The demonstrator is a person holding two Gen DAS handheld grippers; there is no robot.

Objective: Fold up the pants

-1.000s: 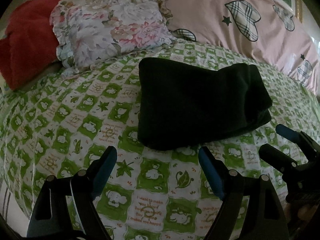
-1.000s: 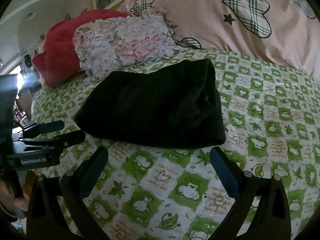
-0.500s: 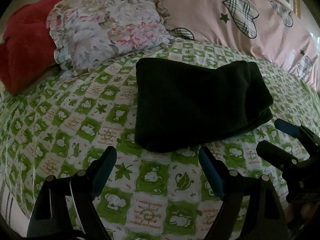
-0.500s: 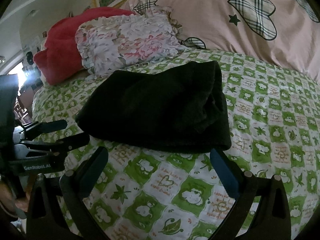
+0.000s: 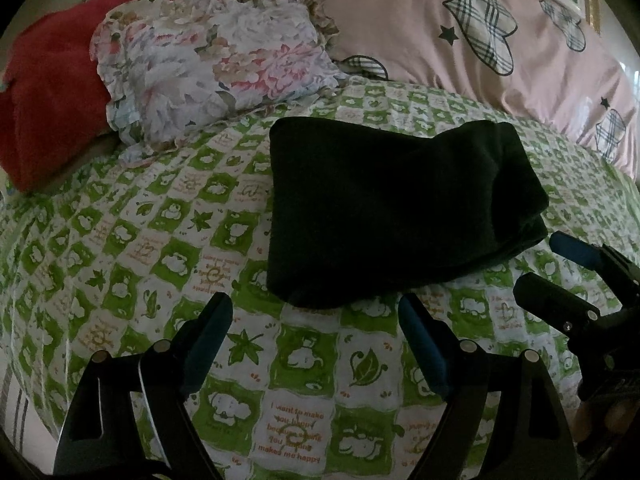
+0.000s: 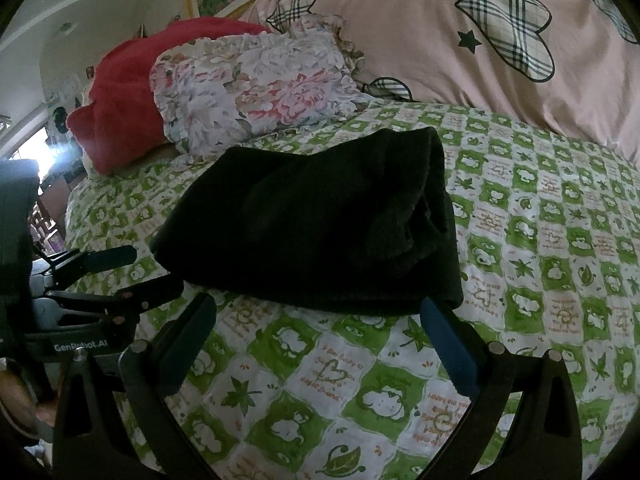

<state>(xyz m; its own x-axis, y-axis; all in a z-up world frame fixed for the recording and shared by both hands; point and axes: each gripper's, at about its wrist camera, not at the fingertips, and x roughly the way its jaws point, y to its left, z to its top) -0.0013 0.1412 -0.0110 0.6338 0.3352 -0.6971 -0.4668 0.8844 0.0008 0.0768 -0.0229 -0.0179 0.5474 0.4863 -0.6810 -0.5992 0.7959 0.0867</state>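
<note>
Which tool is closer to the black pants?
Right, though only slightly. The right tool hangs open with its fingertips about at the pants' near edge; the left tool is open just short of their near-left corner.

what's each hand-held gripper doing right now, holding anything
Left hand-held gripper: open, empty, just short of the folded black pants.
Right hand-held gripper: open, empty, also off the pants.

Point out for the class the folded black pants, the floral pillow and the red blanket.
folded black pants (image 5: 384,208), left wrist view, middle of the top layer.
floral pillow (image 5: 216,64), left wrist view, centre of its face.
red blanket (image 6: 120,92), right wrist view, its bulging middle.
</note>
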